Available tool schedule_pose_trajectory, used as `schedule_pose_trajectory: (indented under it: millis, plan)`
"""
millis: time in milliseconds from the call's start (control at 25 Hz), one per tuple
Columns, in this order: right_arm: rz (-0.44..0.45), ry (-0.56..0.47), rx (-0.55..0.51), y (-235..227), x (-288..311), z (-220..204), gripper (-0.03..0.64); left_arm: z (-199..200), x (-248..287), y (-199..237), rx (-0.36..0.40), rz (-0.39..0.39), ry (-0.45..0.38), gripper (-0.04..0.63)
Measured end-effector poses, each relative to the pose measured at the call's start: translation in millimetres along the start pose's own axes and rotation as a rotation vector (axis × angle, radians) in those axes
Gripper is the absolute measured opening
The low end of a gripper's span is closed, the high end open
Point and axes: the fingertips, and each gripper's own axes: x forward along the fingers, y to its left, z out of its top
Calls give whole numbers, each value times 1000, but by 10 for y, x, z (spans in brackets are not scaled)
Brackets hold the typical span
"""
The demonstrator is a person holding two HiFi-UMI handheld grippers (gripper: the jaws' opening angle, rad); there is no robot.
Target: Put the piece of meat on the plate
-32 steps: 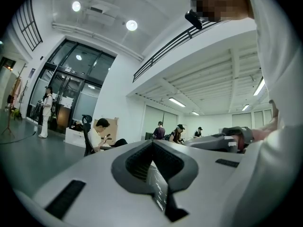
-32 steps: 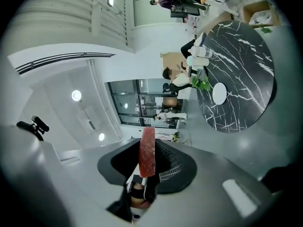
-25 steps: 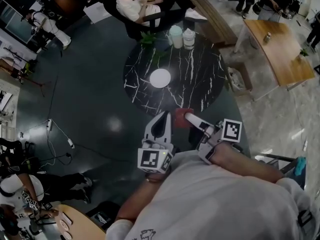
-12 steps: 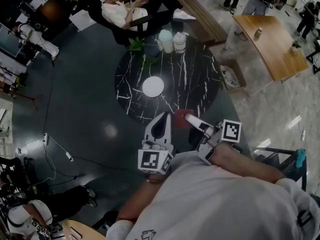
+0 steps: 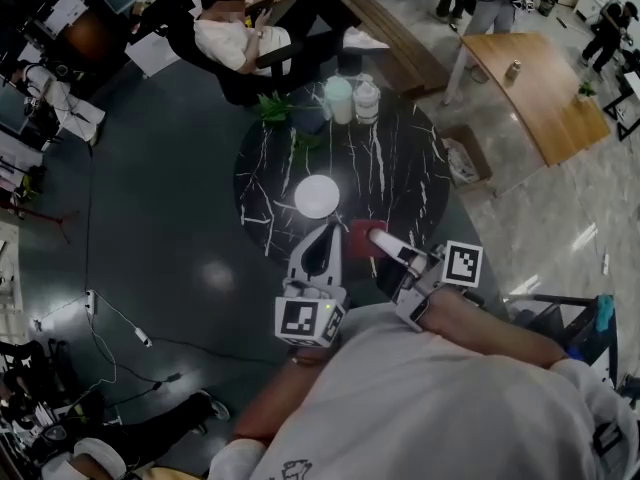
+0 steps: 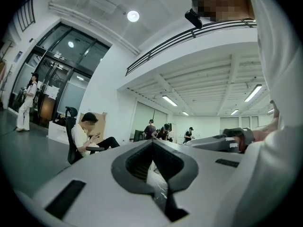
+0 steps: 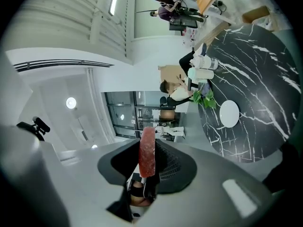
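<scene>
Nearer than a second ago: black marble table [image 5: 400,163], white plate [image 5: 317,196]. Right gripper [image 5: 374,234] clamped on red piece of meat [image 7: 147,151], held near plate, not on it. Left gripper [image 5: 326,234] jaws together, nothing between. Pale green tub [image 5: 339,99], white jar [image 5: 367,101] at table's far edge, contents unseen.
</scene>
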Motion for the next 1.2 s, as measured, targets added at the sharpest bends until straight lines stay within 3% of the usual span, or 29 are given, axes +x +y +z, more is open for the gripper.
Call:
schedule_pose_trajectory:
  millis: [680, 1200]
  plan:
    - [-24, -102, -13, -157, 1244, -45, 92, 214, 186, 1306, -20, -85, 18, 6]
    - [-61, -162, 20, -394, 1367, -18, 92, 224, 309, 1695, -19, -82, 11, 6]
